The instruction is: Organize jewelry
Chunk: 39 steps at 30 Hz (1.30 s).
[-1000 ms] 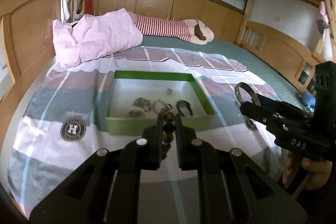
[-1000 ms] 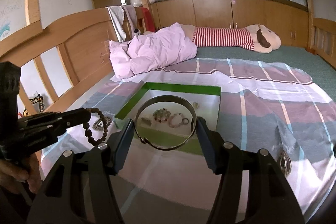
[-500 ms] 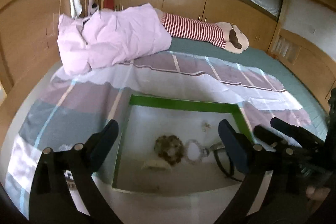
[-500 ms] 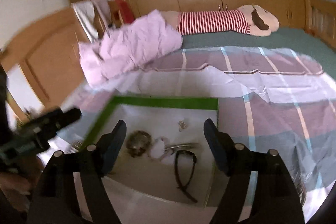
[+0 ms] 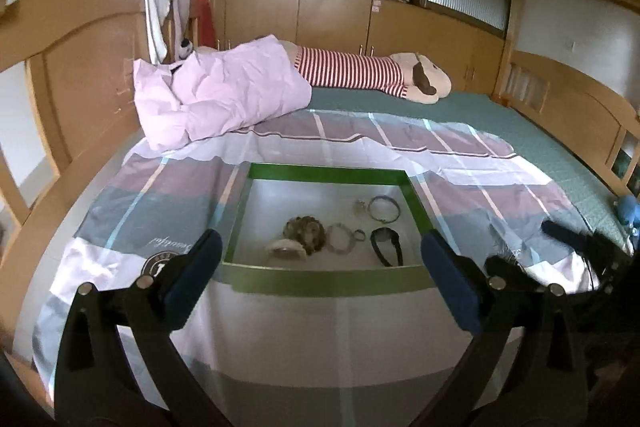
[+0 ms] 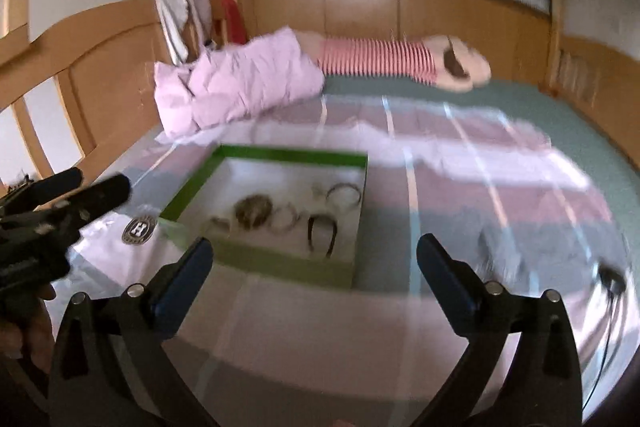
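The jewelry sits inside a shallow green-walled box [image 5: 320, 283] at the centre of the left wrist frame, resting on the bed's striped sheet [image 5: 280, 339]; on its pale floor lie a coiled brown bead bracelet [image 5: 306, 231], a pale bead bracelet [image 5: 341, 237] just right of it, a thin metal bangle [image 5: 384, 207] toward the upper right of the box, a dark open band [image 5: 386, 246] at the lower right, and a small whitish piece [image 5: 285, 249] at the lower left; the pieces lie close together, some touching. All look light; the bangle and dark band seem stiff and likely slippery, best pinched across the rim; the bead strands are limp and will sag and swing, so taking a bunched section seems safer; the small piece may be delicate, though it is too small to tell. One dark item [image 6: 610, 277] lies on the sheet at the right edge of the right wrist frame, blurred, perhaps jewelry not yet boxed.

The left gripper [image 5: 320, 279] hovers above the sheet at the near wall of the box, its jaws spread wide and empty. The right gripper [image 6: 314, 277] is held at similar height to the right of the box, angled toward it, jaws likewise wide apart with nothing between them; that view is motion-blurred. Each gripper shows at the edge of the other's view. A pink quilt [image 5: 220, 95] and a striped plush toy [image 5: 360, 75] lie at the far end of the bed.
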### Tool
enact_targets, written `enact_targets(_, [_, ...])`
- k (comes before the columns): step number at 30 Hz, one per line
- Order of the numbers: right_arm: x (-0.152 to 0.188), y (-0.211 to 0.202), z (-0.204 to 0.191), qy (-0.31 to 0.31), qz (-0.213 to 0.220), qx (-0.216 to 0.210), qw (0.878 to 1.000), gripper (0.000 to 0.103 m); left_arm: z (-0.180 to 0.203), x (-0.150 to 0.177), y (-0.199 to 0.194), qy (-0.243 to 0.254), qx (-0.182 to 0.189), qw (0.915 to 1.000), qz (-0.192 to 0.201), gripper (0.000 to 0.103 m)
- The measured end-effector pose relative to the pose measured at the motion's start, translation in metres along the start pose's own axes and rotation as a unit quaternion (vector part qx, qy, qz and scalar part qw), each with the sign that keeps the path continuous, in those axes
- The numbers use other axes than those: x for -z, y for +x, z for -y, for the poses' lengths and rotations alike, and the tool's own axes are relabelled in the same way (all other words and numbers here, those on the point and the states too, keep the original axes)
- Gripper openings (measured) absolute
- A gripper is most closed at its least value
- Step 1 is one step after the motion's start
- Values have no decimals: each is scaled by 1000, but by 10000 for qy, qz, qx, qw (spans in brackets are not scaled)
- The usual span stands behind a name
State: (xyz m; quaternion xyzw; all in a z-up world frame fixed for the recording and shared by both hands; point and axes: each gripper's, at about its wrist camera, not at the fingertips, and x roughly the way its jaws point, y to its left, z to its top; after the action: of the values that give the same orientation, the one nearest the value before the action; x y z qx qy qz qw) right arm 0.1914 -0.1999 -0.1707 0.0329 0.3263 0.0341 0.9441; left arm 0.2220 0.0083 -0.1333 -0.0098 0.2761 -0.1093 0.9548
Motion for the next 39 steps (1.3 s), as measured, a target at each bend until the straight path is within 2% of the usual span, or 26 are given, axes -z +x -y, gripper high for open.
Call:
enact_targets(3, [3, 5, -4, 53, -127, -150, 9998, 100, 2, 6, -1, -28, 29, 9999, -108, 99])
enact_targets(6, [5, 4, -7, 43, -56, -113, 9999, 99, 2, 9, 2, -33, -126, 9997, -186, 99])
enact_targets(39, [1, 12, -4, 129, 29, -46, 9999, 100, -10, 9, 6, -98, -167, 9996, -226, 99])
